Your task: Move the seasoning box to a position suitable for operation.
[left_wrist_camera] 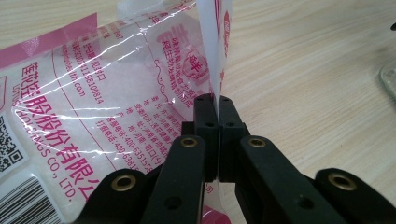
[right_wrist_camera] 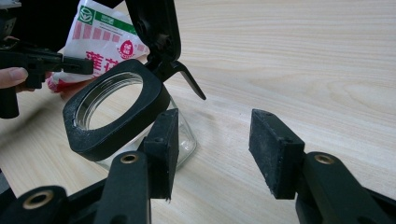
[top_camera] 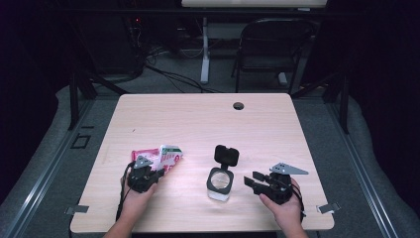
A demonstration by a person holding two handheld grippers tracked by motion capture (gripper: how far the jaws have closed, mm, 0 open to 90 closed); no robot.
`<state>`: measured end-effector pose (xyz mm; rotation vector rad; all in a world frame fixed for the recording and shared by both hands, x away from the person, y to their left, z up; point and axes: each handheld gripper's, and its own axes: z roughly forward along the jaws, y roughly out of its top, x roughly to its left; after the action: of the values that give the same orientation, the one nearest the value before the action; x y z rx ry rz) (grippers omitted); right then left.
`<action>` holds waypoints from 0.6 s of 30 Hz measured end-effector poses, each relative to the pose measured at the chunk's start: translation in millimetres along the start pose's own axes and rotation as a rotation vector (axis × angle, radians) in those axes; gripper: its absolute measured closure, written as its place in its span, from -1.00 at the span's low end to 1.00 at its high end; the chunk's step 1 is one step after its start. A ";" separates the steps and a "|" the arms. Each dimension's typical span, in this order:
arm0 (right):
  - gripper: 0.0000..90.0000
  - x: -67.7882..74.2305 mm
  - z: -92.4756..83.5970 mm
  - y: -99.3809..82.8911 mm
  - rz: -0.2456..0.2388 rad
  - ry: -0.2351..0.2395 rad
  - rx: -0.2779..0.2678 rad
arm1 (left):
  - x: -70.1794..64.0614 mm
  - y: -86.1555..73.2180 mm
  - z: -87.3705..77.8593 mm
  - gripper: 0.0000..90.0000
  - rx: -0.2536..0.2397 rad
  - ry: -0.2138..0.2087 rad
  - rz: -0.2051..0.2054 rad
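Left gripper [top_camera: 148,171]: You hold it near the left front of the table. Its jaws are pinched tight on a thin edge of the bag. In the left gripper view [left_wrist_camera: 217,112] you can see the plastic squeezed flat between the two black pads.

Bag [top_camera: 166,156]: It is a clear plastic bag with pink and white print and some green at the top. White grains fill it. It lies on the table [top_camera: 198,119] just past your left gripper, to the left of the jar. The left gripper view shows it close up [left_wrist_camera: 93,102], with pink writing, a bar code and a square code. The right gripper view shows it behind the jar [right_wrist_camera: 100,44].

Right gripper [top_camera: 255,182]: You hold it near the right front of the table. Its jaws stand wide apart with nothing between them. In the right gripper view [right_wrist_camera: 219,149] the pads point at the jar but do not grip it.

Jar [top_camera: 219,184]: It is a clear glass jar with a black square rim. It stands between your two grippers, just left of the right one. In the right gripper view [right_wrist_camera: 116,109] its mouth is open.

Lid [top_camera: 227,155]: It is black, joined to the far side of the jar's rim, and flipped up.
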<state>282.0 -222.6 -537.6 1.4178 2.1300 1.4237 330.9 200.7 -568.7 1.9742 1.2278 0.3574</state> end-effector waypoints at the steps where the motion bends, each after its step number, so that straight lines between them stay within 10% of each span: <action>1: 0.17 0.0 -0.2 0.1 0.001 -0.001 0.001 | 0.9 0.4 -1.1 1.00 0.003 -0.010 0.000; 18: 0.17 -0.5 -0.2 0.0 0.000 -0.006 0.002 | 7.9 6.4 -20.3 1.00 -0.047 -0.014 -0.027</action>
<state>282.0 -223.1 -537.7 1.4210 2.1283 1.4161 327.0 215.3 -551.8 1.9155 1.2256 0.3555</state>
